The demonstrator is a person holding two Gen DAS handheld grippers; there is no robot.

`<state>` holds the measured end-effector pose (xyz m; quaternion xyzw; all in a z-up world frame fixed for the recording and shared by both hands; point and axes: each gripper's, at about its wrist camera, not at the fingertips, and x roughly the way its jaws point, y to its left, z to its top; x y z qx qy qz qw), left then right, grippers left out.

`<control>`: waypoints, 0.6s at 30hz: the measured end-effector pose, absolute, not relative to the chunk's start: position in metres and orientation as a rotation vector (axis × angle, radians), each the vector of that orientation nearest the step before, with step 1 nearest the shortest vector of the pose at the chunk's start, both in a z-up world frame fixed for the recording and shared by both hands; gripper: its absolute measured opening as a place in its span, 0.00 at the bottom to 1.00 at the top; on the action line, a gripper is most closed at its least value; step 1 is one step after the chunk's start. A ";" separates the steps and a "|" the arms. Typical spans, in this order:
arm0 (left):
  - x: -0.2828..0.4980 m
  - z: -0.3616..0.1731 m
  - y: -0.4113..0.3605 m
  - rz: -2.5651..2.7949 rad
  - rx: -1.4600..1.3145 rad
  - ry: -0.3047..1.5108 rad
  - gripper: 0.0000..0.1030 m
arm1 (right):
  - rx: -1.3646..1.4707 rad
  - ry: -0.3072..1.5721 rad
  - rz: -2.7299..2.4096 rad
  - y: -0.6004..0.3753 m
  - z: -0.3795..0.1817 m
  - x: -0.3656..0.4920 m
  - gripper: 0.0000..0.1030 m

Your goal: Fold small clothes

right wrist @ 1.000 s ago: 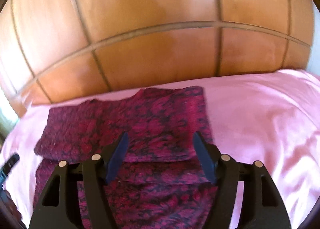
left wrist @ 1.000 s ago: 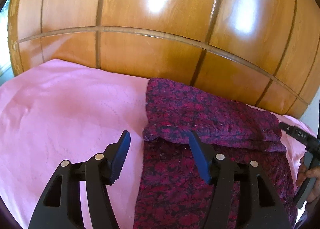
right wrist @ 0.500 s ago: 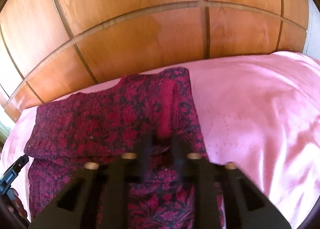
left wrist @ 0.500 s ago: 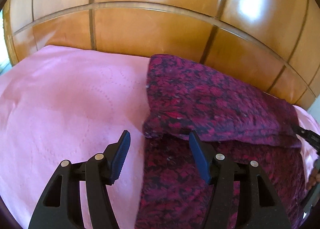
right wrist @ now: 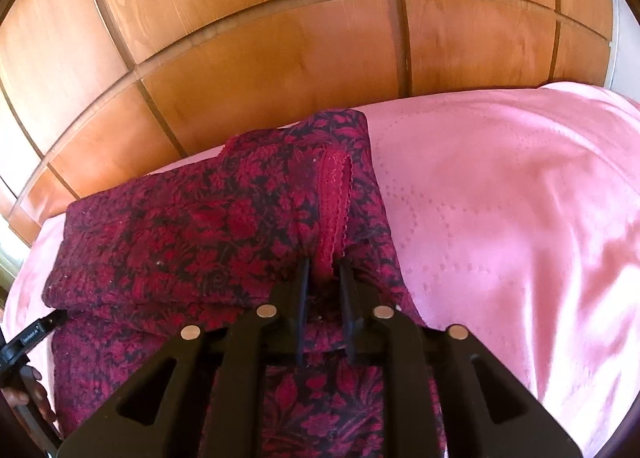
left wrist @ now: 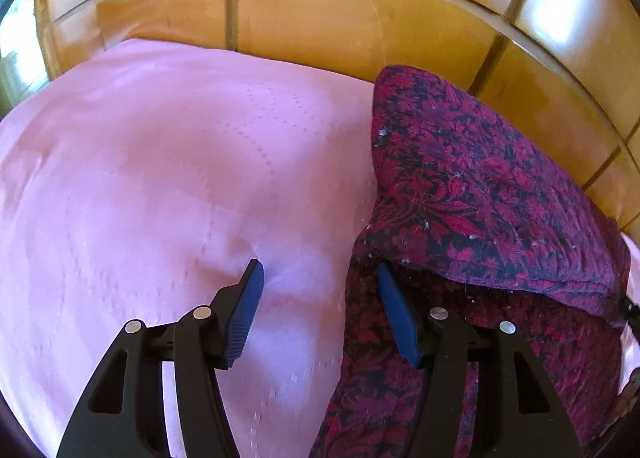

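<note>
R tool is narrow, jaws easing apart a touch, w/ a pinched ridge of the dark red floral garment still between the pads. L tool stands fairly wide, jaws closing slightly: one blue pad on the pink bedspread, the other tucked at the garment's folded edge, not clamped. Garment lies on the bed near the wooden headboard, upper layer folded over the lower; at 12 o'clock from R tool, 2 o'clock from L.
</note>
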<state>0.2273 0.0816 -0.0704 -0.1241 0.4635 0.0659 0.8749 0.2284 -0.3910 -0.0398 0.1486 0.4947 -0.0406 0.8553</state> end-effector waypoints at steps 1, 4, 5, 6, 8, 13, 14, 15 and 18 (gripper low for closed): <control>0.221 -0.066 0.081 0.145 -0.269 0.955 0.56 | 0.316 1.038 -0.083 -0.392 -0.038 0.227 0.16; 0.201 -0.048 0.071 0.148 -0.185 0.857 0.56 | 0.321 1.026 -0.075 -0.396 -0.031 0.220 0.26; 0.197 -0.044 0.065 0.142 -0.136 0.829 0.56 | 0.326 1.023 -0.077 -0.397 -0.029 0.217 0.33; 0.196 -0.042 0.056 0.135 -0.074 0.814 0.56 | 0.337 1.020 -0.073 -0.399 -0.027 0.212 0.34; 0.200 -0.044 0.047 0.129 -0.021 0.825 0.56 | 0.335 1.019 -0.073 -0.398 -0.024 0.209 0.34; 0.203 -0.043 0.045 0.106 -0.055 0.798 0.56 | 0.337 0.977 -0.060 -0.391 -0.004 0.195 0.38; 0.201 -0.043 0.046 0.108 -0.057 0.793 0.56 | 0.333 0.964 -0.054 -0.387 -0.001 0.196 0.38; 0.200 -0.045 0.047 0.119 -0.054 0.797 0.56 | 0.328 0.951 -0.039 -0.383 0.004 0.199 0.38; 0.195 -0.051 0.065 0.191 -0.144 0.843 0.56 | 0.307 0.958 -0.023 -0.375 0.004 0.210 0.38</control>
